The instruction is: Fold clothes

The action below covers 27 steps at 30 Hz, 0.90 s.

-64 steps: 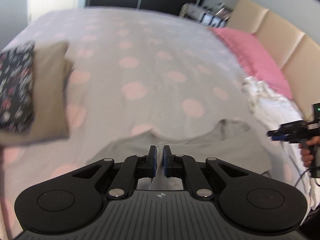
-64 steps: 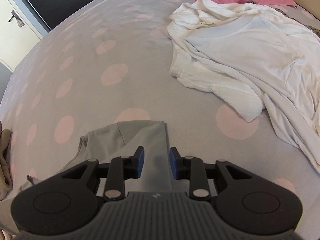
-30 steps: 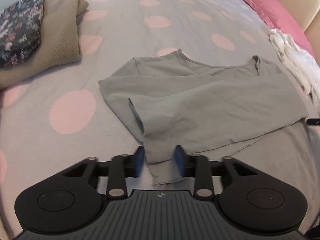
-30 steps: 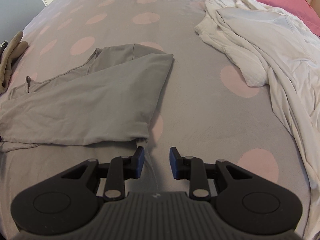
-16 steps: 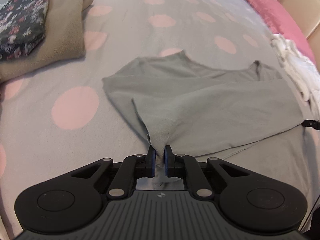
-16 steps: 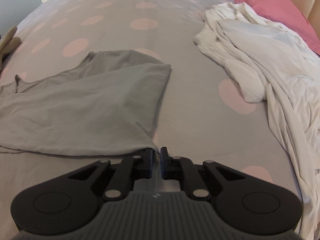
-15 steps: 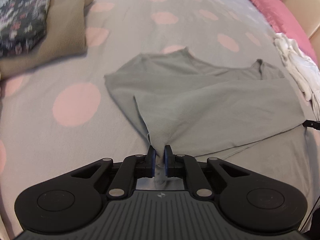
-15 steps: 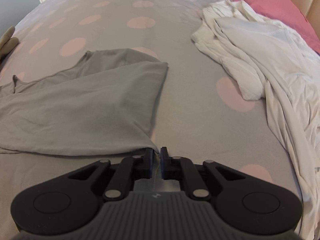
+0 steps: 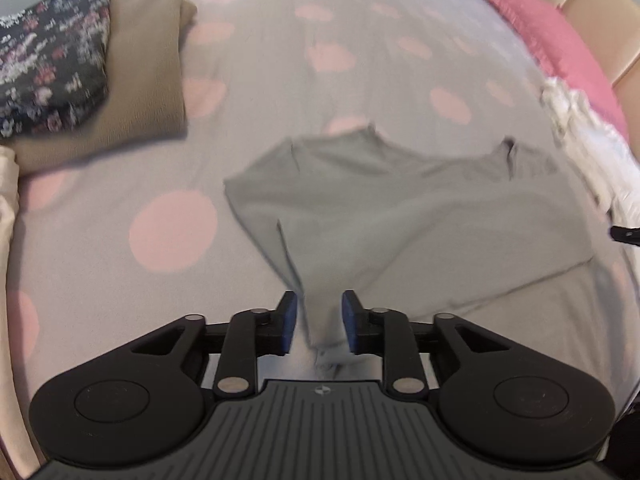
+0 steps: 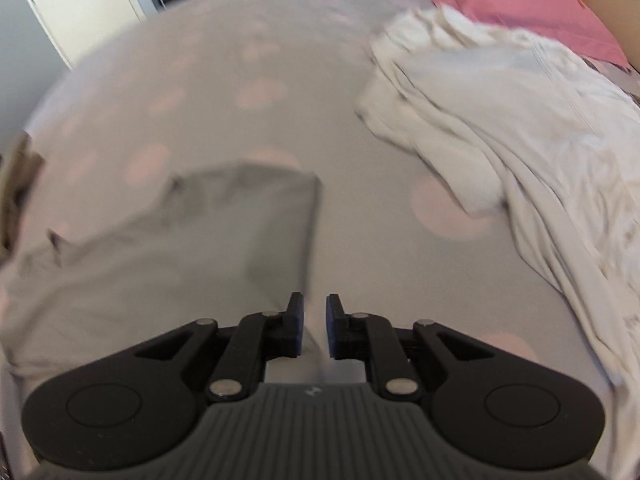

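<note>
Left gripper (image 9: 318, 322), nearest to my lens: the jaws stand apart, with a bunched corner of the grey top (image 9: 400, 216) hanging in the gap between them. The cloth touches neither pad that I can make out; the view is motion-blurred, so I note contact as uncertain.

Right gripper (image 10: 314, 326): jaws slightly apart, a narrow gap between the blue-edged pads. The near right corner of the grey top (image 10: 192, 240) lies just beside the left finger; whether any fabric sits in the gap I cannot tell, since this view is blurred too.

Beyond the fingers, the grey top lies spread on the bedspread (image 9: 100, 280), grey with pale pink dots. From the left wrist view its neckline faces away from me, and the near hem is drawn up into a peak toward my left gripper. A dark tip at the right edge of that view may be my other gripper; too little shows to be sure.

Farther out, left: a tan pillow (image 9: 144, 64) with a dark floral cushion (image 9: 48, 60) resting against it, both well apart from the top. Farther out, right: a crumpled heap of white clothes (image 10: 520, 132), apart from the grey top, and behind it a pink pillow (image 10: 512, 0) by the beige headboard (image 9: 596, 12).
</note>
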Motion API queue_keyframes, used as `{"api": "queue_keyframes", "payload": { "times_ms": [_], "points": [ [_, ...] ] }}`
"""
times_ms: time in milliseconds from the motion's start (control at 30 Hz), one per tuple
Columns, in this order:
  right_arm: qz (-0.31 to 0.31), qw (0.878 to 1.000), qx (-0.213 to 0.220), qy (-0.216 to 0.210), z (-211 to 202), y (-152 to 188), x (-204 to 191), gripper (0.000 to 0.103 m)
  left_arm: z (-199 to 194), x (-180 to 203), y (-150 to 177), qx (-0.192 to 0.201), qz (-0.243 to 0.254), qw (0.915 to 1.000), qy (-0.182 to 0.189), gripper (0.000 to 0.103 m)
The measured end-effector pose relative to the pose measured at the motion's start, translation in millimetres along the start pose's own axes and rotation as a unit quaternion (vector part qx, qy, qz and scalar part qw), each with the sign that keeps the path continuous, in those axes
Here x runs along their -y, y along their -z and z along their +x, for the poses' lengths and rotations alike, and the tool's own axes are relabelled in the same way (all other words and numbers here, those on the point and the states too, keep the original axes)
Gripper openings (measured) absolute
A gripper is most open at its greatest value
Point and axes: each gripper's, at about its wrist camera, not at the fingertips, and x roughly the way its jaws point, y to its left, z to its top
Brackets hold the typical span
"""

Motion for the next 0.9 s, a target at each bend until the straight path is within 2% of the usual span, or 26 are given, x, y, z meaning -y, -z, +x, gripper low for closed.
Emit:
{"api": "queue_keyframes", "payload": {
  "times_ms": [167, 300, 400, 433, 467, 533, 700, 733, 800, 833, 900],
  "points": [
    [-0.012, 0.999, 0.011, -0.031, 16, -10, -27, 0.015, 9, 15, -2, 0.013, 0.025, 0.9993, 0.024, 0.025],
    [0.000, 0.999, -0.003, -0.044, 36, -15, -39, 0.015, 30, 24, 1, -0.006, 0.044, 0.9985, 0.031, 0.025],
    [0.012, 0.998, -0.038, -0.044, 58, -14, -34, 0.011, 42, 23, 4, -0.026, 0.045, 0.9983, 0.027, 0.025],
    [0.016, 0.998, -0.047, -0.041, 65, -13, -30, 0.003, 43, 20, 5, -0.030, 0.042, 0.9982, 0.028, 0.025],
    [0.026, 0.997, -0.052, -0.043, 68, -14, -25, 0.000, 45, 18, 5, -0.034, 0.040, 0.9982, 0.030, 0.025],
    [0.048, 0.996, -0.060, -0.048, 72, -17, -16, 0.000, 45, 14, 5, -0.036, 0.034, 0.9981, 0.036, 0.025],
    [0.054, 0.996, -0.065, -0.038, 70, -27, -11, 0.000, 44, 10, 4, -0.037, 0.028, 0.9981, 0.041, 0.025],
    [0.054, 0.997, -0.058, -0.025, 69, -30, -8, 0.000, 46, 10, 4, -0.038, 0.028, 0.9981, 0.040, 0.025],
    [0.019, 0.998, -0.034, 0.056, 66, -35, -5, 0.001, 48, 9, 5, -0.041, 0.028, 0.9981, 0.036, 0.025],
    [0.019, 0.996, -0.029, 0.087, 66, -39, 2, 0.004, 48, 9, 4, -0.040, 0.027, 0.9982, 0.036, 0.025],
    [0.061, 0.996, -0.026, 0.057, 61, -44, 18, 0.005, 48, 9, 3, -0.039, 0.024, 0.9983, 0.036, 0.025]
  ]
}}
